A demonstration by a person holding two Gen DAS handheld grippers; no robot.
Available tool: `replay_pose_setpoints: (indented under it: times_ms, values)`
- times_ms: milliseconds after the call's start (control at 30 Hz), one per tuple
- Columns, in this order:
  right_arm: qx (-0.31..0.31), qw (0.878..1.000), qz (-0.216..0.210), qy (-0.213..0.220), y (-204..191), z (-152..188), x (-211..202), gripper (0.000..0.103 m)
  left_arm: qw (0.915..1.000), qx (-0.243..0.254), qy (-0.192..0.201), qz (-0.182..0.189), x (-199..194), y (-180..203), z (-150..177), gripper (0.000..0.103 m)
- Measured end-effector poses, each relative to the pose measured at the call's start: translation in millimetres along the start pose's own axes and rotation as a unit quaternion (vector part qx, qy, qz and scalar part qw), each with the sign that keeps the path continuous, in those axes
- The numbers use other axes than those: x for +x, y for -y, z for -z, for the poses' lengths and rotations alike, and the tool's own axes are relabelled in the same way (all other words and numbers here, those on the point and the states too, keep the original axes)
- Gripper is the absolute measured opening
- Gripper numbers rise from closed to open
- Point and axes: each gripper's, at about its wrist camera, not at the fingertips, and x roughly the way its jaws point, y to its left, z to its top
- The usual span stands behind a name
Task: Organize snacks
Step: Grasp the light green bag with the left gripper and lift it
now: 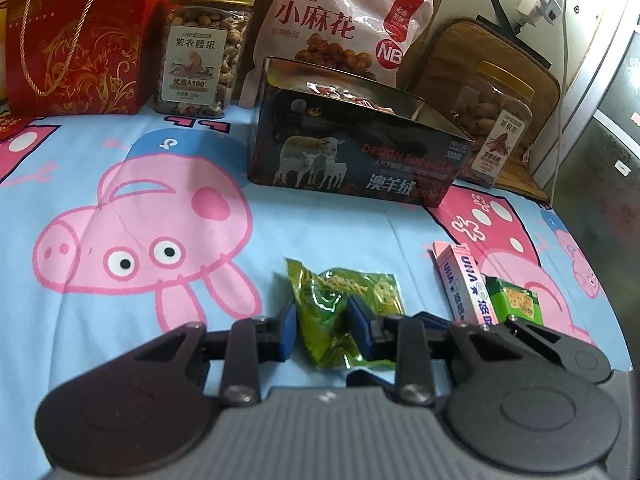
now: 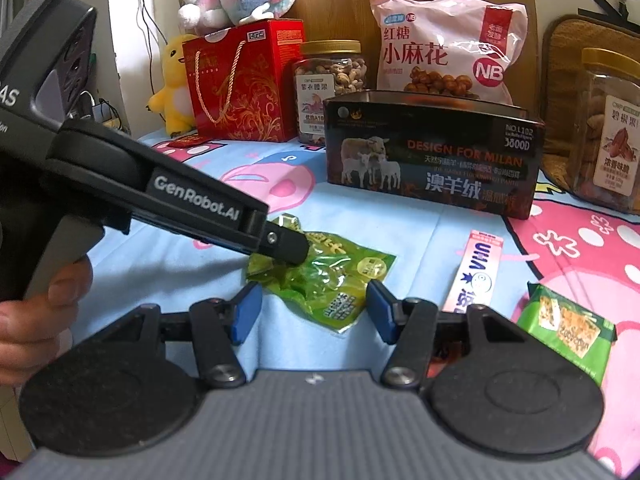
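Here, the crinkled green foil snack packet (image 1: 340,312) lies on my pig-print blue sheet (image 1: 120,160), pinched between my left claw's (image 1: 322,330) 2 blue pads. My right claw (image 2: 312,316) hovers released just beside it, before the dark sheep-printed tin box (image 2: 432,160).

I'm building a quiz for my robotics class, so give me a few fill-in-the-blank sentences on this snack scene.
1. The left gripper has its blue fingers either side of the crinkly ____ foil snack packet.
2. The open dark metal tin shows a picture of ____.
3. The pink slim carton lies between that packet and the small ____ cracker pack.
4. The right gripper holds ____.

Answers: green; sheep; green; nothing
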Motion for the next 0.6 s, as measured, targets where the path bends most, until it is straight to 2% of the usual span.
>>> replay_pose_setpoints:
  times_ms: [100,200,267,400,600]
  values:
    - [-0.001,1.000,0.003,-0.001,0,0,1,0.061,1.0000,-0.005,0.000,0.003,-2,-3,1,0.028]
    - [-0.004,1.000,0.002,-0.004,-2,0,1,0.066,0.9998,-0.012,0.002,0.015,-7,-8,2,0.026]
    - [-0.004,1.000,0.002,-0.006,-2,0,1,0.073,0.9989,-0.024,0.010,0.040,-14,-15,3,0.020]
    - [-0.007,1.000,0.003,-0.010,-3,-2,3,0.075,0.9939,-0.043,0.020,0.100,-29,-30,2,0.013]
    - [-0.020,1.000,0.008,-0.017,-7,-3,7,0.076,0.9941,-0.028,0.018,0.104,-28,-25,3,0.013]
